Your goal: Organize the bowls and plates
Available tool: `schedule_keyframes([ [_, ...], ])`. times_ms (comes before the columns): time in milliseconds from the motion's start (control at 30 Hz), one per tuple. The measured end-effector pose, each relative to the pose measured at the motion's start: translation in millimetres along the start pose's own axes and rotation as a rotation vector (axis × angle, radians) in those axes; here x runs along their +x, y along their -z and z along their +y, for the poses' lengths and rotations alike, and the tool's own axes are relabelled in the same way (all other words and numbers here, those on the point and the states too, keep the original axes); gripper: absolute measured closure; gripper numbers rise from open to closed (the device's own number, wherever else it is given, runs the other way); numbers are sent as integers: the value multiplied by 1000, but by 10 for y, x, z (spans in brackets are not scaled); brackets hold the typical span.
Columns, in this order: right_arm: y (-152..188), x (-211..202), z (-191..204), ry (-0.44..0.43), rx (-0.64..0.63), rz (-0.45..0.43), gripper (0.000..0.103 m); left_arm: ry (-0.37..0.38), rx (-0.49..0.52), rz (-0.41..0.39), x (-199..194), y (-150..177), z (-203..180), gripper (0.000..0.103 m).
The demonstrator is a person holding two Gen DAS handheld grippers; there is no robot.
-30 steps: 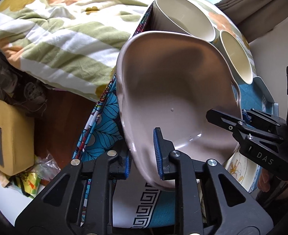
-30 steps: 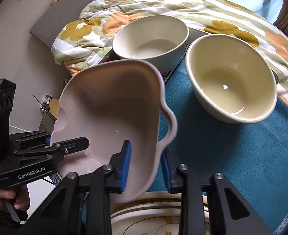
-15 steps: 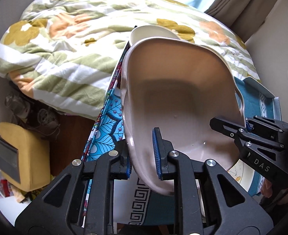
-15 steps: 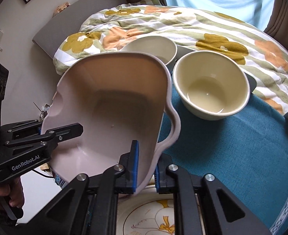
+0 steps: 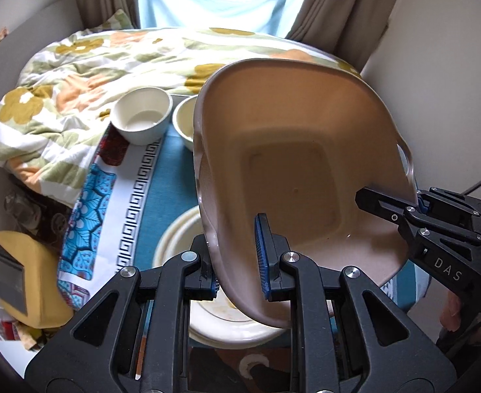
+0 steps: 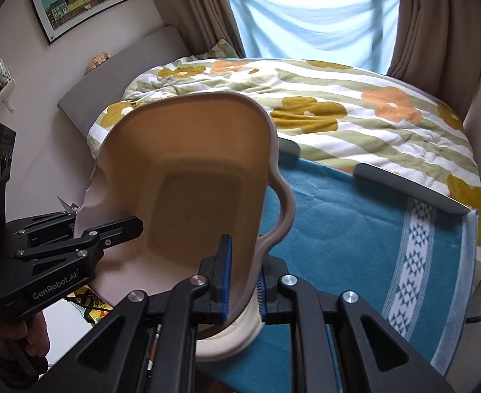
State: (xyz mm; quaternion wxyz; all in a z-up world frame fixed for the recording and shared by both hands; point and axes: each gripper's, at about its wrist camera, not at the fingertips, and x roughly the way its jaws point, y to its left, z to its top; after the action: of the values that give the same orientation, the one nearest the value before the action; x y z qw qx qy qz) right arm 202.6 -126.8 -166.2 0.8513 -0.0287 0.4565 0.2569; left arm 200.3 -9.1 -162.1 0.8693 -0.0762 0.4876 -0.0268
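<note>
A large beige square dish with handles (image 5: 292,170) hangs tilted in the air above the table, held from both sides. My left gripper (image 5: 237,262) is shut on its near rim. The right gripper (image 5: 414,203) clamps the rim by the far handle. In the right wrist view the same dish (image 6: 191,190) fills the middle, with my right gripper (image 6: 243,278) shut on its rim and the left gripper (image 6: 109,229) pinching the other side. Under the dish lies a cream plate (image 5: 181,239). Two cream bowls (image 5: 142,118) (image 5: 183,124) stand at the table's far edge.
The table wears a teal cloth (image 6: 355,229) with a patterned border (image 5: 129,196). Behind it lies a bed with a flowered striped duvet (image 6: 338,111), then curtains and a window. A yellow bag (image 5: 17,278) sits on the floor at the left.
Both grippers have lifted the dish up and back from the bowls, so more of the table, plate and room shows. The right jaws closed tight on the rim.
</note>
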Motion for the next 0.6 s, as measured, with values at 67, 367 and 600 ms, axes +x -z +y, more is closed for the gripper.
schedule_keyframes([
  [67, 150, -167, -176, 24, 22, -8, 91, 25, 24, 7, 19, 87, -263, 87],
  [367, 954, -472, -1076, 144, 174, 67, 91, 172, 118, 143, 640, 471, -1275, 87],
  [600, 1527, -190, -1738, 175, 309, 139, 91, 179, 214, 251, 1274, 806, -1785, 87],
])
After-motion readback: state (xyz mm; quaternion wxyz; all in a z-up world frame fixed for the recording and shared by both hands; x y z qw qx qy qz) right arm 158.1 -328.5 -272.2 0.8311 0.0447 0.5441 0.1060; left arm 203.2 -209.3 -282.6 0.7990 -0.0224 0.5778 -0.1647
